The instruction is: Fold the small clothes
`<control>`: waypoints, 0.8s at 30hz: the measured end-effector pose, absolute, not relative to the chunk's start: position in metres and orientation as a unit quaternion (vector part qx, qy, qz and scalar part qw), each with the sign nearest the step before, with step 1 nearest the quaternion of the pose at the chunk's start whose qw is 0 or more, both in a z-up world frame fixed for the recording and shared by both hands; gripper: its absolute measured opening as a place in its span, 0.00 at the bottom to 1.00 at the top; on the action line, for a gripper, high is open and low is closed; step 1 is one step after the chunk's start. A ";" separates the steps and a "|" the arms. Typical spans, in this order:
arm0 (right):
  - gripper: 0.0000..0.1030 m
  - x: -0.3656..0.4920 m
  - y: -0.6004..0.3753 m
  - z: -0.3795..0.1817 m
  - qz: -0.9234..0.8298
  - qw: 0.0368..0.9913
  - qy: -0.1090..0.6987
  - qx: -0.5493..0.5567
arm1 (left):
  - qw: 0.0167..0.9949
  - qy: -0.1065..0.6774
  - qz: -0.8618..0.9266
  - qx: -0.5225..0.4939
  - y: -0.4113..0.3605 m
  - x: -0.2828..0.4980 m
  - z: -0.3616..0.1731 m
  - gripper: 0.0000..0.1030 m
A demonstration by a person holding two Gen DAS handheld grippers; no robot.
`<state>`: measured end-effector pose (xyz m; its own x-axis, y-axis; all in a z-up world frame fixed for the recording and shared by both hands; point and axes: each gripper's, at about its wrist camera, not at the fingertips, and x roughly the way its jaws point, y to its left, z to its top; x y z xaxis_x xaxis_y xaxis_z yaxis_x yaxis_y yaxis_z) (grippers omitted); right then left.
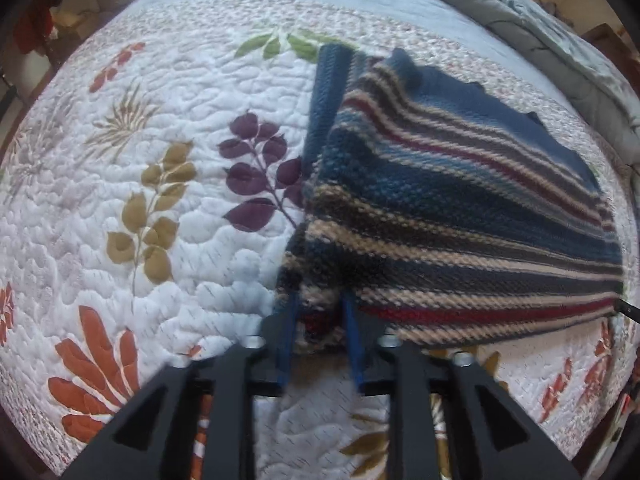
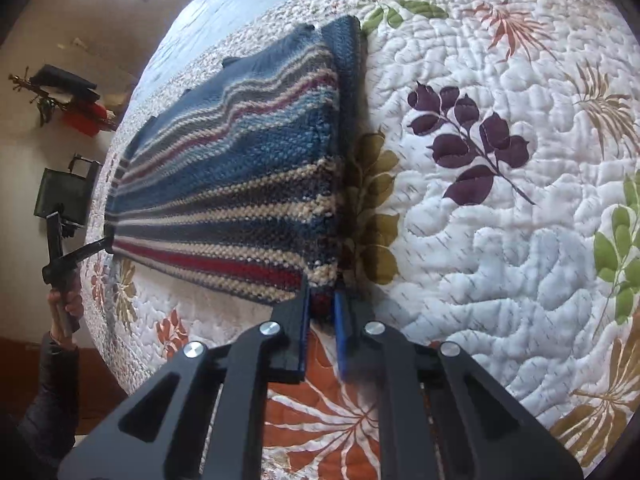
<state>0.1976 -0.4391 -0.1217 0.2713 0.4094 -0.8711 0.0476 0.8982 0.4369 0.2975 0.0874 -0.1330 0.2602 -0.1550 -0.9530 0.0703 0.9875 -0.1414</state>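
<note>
A knitted sweater (image 1: 460, 220) striped in blue, tan and red lies on the floral quilt (image 1: 160, 160), its hem edge lifted and stretched between my two grippers. My left gripper (image 1: 319, 312) is shut on the sweater's near left corner, knit bunched between its blue pads. In the right wrist view the sweater (image 2: 240, 184) fans away to the left, and my right gripper (image 2: 323, 304) is shut on the near right corner. The left gripper (image 2: 86, 250) also shows there at the sweater's far corner, held by a hand (image 2: 64, 304).
The quilt (image 2: 500, 240) covers the bed on all sides of the sweater. A rumpled grey duvet (image 1: 560, 40) lies along the far right of the bed. A shelf with red and dark items (image 2: 76, 100) hangs on the wall beyond the bed's edge.
</note>
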 end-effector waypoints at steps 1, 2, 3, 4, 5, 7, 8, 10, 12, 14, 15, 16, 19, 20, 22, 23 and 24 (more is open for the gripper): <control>0.17 0.197 -0.440 -0.119 0.118 0.774 0.591 0.192 | 0.794 0.602 -0.074 -0.034 0.088 0.294 -0.127 0.50; 0.35 0.195 -0.442 -0.112 0.112 0.779 0.589 0.187 | 0.797 0.599 -0.073 -0.031 0.089 0.292 -0.123 0.61; 0.45 0.193 -0.443 -0.105 0.110 0.782 0.584 0.185 | 0.801 0.593 -0.075 -0.028 0.090 0.289 -0.118 0.62; 0.58 0.192 -0.444 -0.100 0.112 0.786 0.579 0.185 | 0.804 0.589 -0.079 -0.033 0.093 0.288 -0.115 0.65; 0.63 0.192 -0.445 -0.096 0.115 0.789 0.574 0.186 | 0.804 0.588 -0.080 -0.043 0.097 0.288 -0.113 0.72; 0.65 0.195 -0.445 -0.094 0.116 0.788 0.574 0.193 | 0.798 0.593 -0.084 -0.069 0.104 0.290 -0.115 0.76; 0.67 0.198 -0.446 -0.096 0.118 0.784 0.575 0.201 | 0.788 0.603 -0.089 -0.084 0.106 0.294 -0.121 0.76; 0.67 0.205 -0.449 -0.105 0.121 0.771 0.585 0.221 | 0.767 0.624 -0.106 -0.108 0.105 0.300 -0.135 0.76; 0.67 0.211 -0.451 -0.119 0.125 0.756 0.595 0.242 | 0.755 0.634 -0.117 -0.122 0.099 0.305 -0.146 0.76; 0.68 0.216 -0.451 -0.132 0.138 0.746 0.598 0.260 | 0.753 0.636 -0.120 -0.123 0.094 0.308 -0.152 0.79; 0.68 0.218 -0.450 -0.138 0.143 0.741 0.600 0.267 | 0.753 0.635 -0.123 -0.122 0.092 0.308 -0.153 0.81; 0.68 0.220 -0.450 -0.142 0.147 0.737 0.601 0.271 | 0.754 0.634 -0.125 -0.121 0.090 0.310 -0.153 0.82; 0.70 0.224 -0.447 -0.149 0.158 0.738 0.596 0.275 | 0.753 0.637 -0.120 -0.114 0.082 0.317 -0.155 0.82; 0.69 0.226 -0.447 -0.149 0.165 0.740 0.590 0.278 | 0.754 0.636 -0.120 -0.112 0.080 0.320 -0.155 0.81; 0.55 0.228 -0.445 -0.148 0.176 0.738 0.584 0.287 | 0.756 0.635 -0.117 -0.112 0.072 0.329 -0.156 0.74; 0.47 0.230 -0.442 -0.149 0.177 0.736 0.587 0.286 | 0.756 0.634 -0.113 -0.117 0.070 0.330 -0.156 0.55; 0.43 0.231 -0.438 -0.150 0.178 0.736 0.589 0.281 | 0.750 0.634 -0.126 -0.141 0.069 0.332 -0.157 0.41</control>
